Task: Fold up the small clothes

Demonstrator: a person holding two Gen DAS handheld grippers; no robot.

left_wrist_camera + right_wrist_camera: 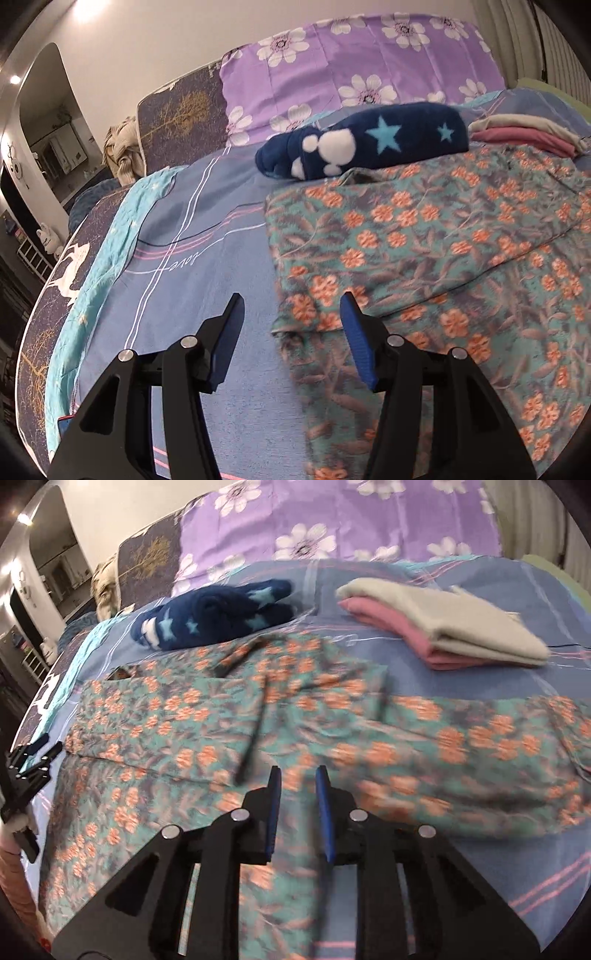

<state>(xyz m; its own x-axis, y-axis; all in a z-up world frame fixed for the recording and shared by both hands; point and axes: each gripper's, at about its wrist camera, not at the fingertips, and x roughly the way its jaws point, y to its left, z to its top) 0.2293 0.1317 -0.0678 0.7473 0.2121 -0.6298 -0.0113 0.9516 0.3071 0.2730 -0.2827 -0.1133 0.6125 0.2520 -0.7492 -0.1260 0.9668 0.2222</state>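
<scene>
Writing: "love" in script on the blue striped bedsheet (221,206), seen upside down
Floral garment (424,236): spread flat on the near right of the sheet
Left gripper (291,306): jaws apart, empty, over the garment's left edge
Right gripper (297,775): narrow gap, nothing clamped, above the garment
Far side: navy star fleece (369,144); folded grey and pink clothes (443,627)

Floral garment (229,716) – teal cloth with orange flowers, spread flat on bed, partly folded, one layer lapped over another, edges blurred. Navy fleece piece (369,146) with light-blue stars and white paw print – rolled into bundle, lying just beyond floral garment's far edge. Folded stack farther right: grey piece (454,624) on top of pink piece (399,635), both flat, apart from floral garment.
</scene>
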